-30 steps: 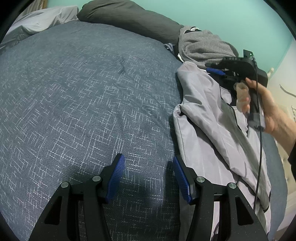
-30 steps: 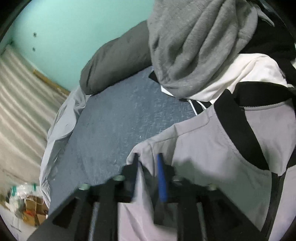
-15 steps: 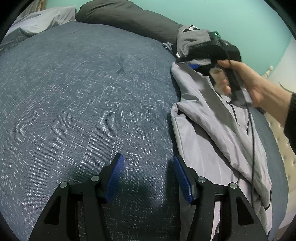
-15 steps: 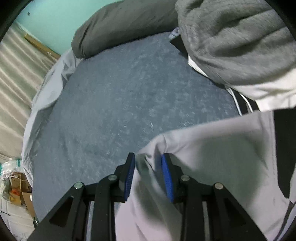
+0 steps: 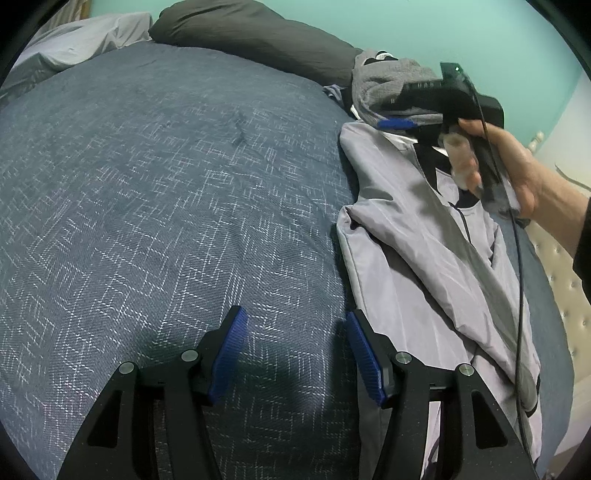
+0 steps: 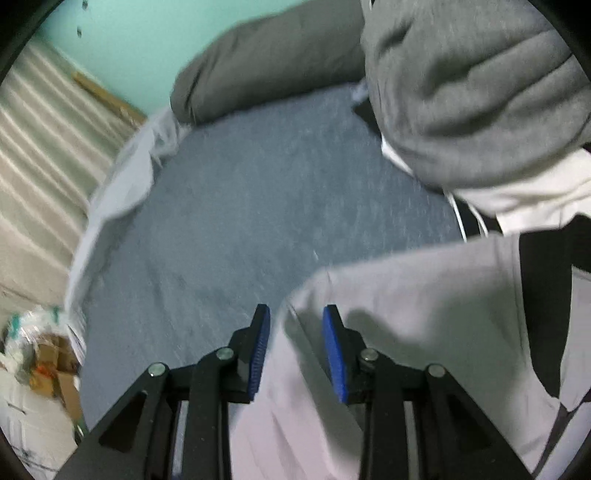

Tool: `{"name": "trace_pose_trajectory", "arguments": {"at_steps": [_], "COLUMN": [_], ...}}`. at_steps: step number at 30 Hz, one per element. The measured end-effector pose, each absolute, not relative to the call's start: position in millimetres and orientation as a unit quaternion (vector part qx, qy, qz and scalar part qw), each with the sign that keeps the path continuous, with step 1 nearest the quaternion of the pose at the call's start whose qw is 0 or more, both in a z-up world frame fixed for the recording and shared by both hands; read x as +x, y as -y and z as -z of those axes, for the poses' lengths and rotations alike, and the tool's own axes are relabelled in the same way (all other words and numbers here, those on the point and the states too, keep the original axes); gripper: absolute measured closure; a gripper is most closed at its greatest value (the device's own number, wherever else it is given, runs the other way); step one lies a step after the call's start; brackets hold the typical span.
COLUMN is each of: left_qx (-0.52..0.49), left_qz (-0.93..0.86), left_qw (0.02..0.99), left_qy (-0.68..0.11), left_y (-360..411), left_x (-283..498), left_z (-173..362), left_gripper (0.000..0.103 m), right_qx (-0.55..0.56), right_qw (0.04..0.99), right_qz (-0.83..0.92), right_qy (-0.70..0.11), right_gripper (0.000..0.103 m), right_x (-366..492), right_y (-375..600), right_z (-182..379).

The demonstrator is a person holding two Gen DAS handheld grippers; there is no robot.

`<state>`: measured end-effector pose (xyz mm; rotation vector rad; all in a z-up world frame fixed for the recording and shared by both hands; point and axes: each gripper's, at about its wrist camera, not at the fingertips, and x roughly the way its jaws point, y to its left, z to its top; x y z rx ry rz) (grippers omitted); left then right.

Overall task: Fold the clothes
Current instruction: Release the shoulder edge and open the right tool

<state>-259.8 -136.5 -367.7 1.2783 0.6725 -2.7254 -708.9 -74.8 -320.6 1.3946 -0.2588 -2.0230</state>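
Observation:
A light grey jacket with black trim lies rumpled along the right side of the blue-grey bedspread. My left gripper hovers open over the bedspread, its right finger level with the jacket's left edge and nothing between its pads. A hand holds my right gripper above the jacket's far corner. In the right wrist view the right gripper stands open, and that corner of the jacket lies loose below and between its blue pads.
A pile of clothes topped by a grey sweatshirt sits just beyond the jacket. A dark grey pillow lies against the teal wall. Pale sheets hang off the bed's far side, with boxes on the floor.
The right gripper, which was shut on the jacket's corner, has carried it toward the clothes pile and opened, letting the fabric go. My left gripper has stayed put.

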Motion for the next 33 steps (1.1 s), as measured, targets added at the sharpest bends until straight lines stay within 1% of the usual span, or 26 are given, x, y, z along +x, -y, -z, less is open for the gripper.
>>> {"name": "trace_pose_trajectory", "arguments": {"at_steps": [2,6,10,11,13,15,18,21,25,26,27,28,33], "left_qx": [0.415,0.414,0.414,0.414,0.414,0.414,0.413,0.413,0.413,0.413,0.413,0.413,0.413], "left_qz": [0.883,0.883,0.884,0.884,0.884,0.884,0.883,0.883,0.883,0.883,0.883,0.883,0.883], "left_qw": [0.029,0.031,0.030,0.030,0.029,0.029,0.028,0.028,0.028,0.028,0.028,0.028,0.027], "left_qy": [-0.216,-0.217,-0.217,-0.217,-0.217,-0.217,-0.219,-0.220,-0.221,-0.222,-0.222,-0.222,-0.223], "left_y": [137,134,135,136,136,137,138,140,142,143,143,144,137], "left_x": [-260,-260,-258,-257,-256,-255,-253,-253,-252,-252,-251,-251,-251], "left_z": [368,368,368,368,368,368,369,368,368,368,368,368,369], "left_gripper": [0.042,0.042,0.042,0.042,0.042,0.042,0.042,0.042,0.042,0.042,0.042,0.042,0.042], "right_qx": [0.551,0.552,0.518,0.508,0.490,0.472,0.464,0.499,0.525,0.525,0.521,0.503,0.412], "right_qw": [0.329,0.336,0.349,0.357,0.373,0.383,0.357,0.342,0.337,0.340,0.343,0.351,0.390], "right_qz": [0.762,0.759,0.774,0.775,0.778,0.784,0.803,0.786,0.779,0.778,0.780,0.788,0.821], "right_qy": [0.090,0.078,0.104,0.113,0.129,0.128,0.114,0.126,0.065,0.058,0.058,0.057,0.071], "right_gripper": [0.072,0.072,0.072,0.074,0.079,0.079,0.079,0.079,0.079,0.081,0.096,0.100,0.102], "right_x": [-706,-707,-709,-709,-709,-706,-707,-713,-703,-700,-697,-691,-663], "right_y": [78,102,97,96,96,92,83,72,75,76,75,73,56], "right_z": [332,343,331,326,316,306,297,310,326,329,330,326,303]}}
